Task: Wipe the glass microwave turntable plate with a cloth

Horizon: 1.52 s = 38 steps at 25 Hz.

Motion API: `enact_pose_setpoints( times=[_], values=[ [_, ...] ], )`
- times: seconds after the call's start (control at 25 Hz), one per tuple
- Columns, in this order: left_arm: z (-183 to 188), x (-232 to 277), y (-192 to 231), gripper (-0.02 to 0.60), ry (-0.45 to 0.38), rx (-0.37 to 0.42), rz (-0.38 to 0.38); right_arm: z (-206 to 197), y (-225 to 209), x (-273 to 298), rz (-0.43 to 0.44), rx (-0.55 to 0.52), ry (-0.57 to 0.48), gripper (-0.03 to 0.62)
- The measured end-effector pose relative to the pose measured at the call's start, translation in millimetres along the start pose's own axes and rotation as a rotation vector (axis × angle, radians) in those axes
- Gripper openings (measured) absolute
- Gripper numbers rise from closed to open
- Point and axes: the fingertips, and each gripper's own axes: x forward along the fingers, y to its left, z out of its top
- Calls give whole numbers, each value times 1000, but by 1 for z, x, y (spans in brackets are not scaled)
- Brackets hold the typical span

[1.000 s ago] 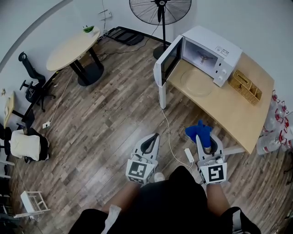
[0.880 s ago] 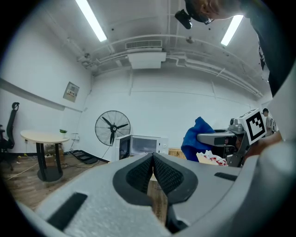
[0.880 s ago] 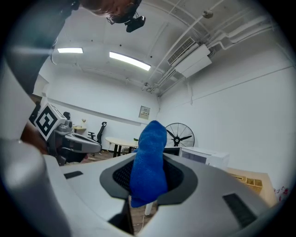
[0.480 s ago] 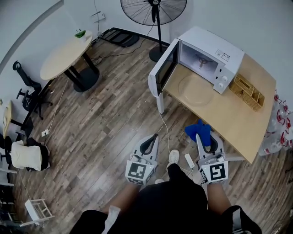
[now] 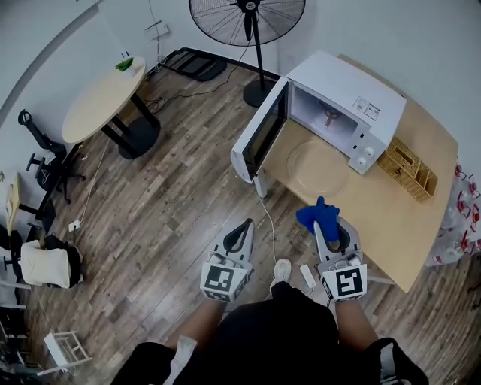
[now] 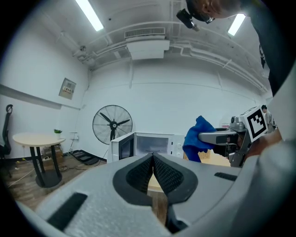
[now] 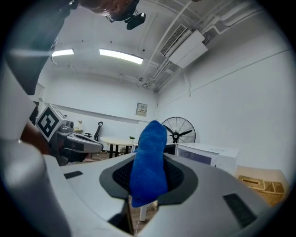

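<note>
The round glass turntable plate (image 5: 319, 166) lies on the wooden table (image 5: 391, 210) in front of the open white microwave (image 5: 342, 113). My right gripper (image 5: 325, 223) is shut on a blue cloth (image 5: 317, 216), held above the floor just short of the table's near edge; the cloth (image 7: 149, 162) stands up between its jaws. My left gripper (image 5: 242, 234) hangs over the wood floor to the left, jaws pressed together with nothing in them (image 6: 153, 172). From the left gripper view the microwave (image 6: 138, 144) and the blue cloth (image 6: 198, 138) show ahead.
The microwave door (image 5: 259, 135) swings out to the left past the table edge. A wicker tray (image 5: 409, 169) sits right of the microwave. A standing fan (image 5: 248, 22), a round table (image 5: 101, 94), office chairs (image 5: 41, 143) and a floor cable with power strip (image 5: 307, 275) surround me.
I have walked closer to the table: microwave and plate appear nearer and lower in the head view. Both grippers hold the same pose, the cloth still in the right one.
</note>
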Motion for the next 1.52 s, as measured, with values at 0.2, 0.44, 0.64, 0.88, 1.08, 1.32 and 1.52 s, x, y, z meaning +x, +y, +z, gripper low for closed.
enact_pose_setpoints(
  times=[0.2, 0.44, 0.64, 0.88, 1.08, 1.32, 1.52],
  values=[
    [3, 34, 7, 6, 4, -5, 10, -8, -24, 21, 9, -19, 18, 98],
    [7, 63, 17, 6, -4, -9, 20, -9, -46, 40, 2, -11, 24, 98],
    [15, 83, 22, 6, -15, -16, -4, -3, -57, 54, -15, -18, 27, 98],
    [25, 117, 31, 6, -35, -18, -83, -4, -68, 81, -59, -38, 53, 98],
    [34, 144, 43, 6, -48, -9, -167, -16, -82, 105, -147, -20, 93, 98],
    [37, 177, 62, 6, -37, 12, -255, -28, -94, 139, -225, -4, 126, 98],
    [34, 193, 60, 6, -21, -3, -366, -38, -95, 161, -274, 5, 172, 98]
  ],
)
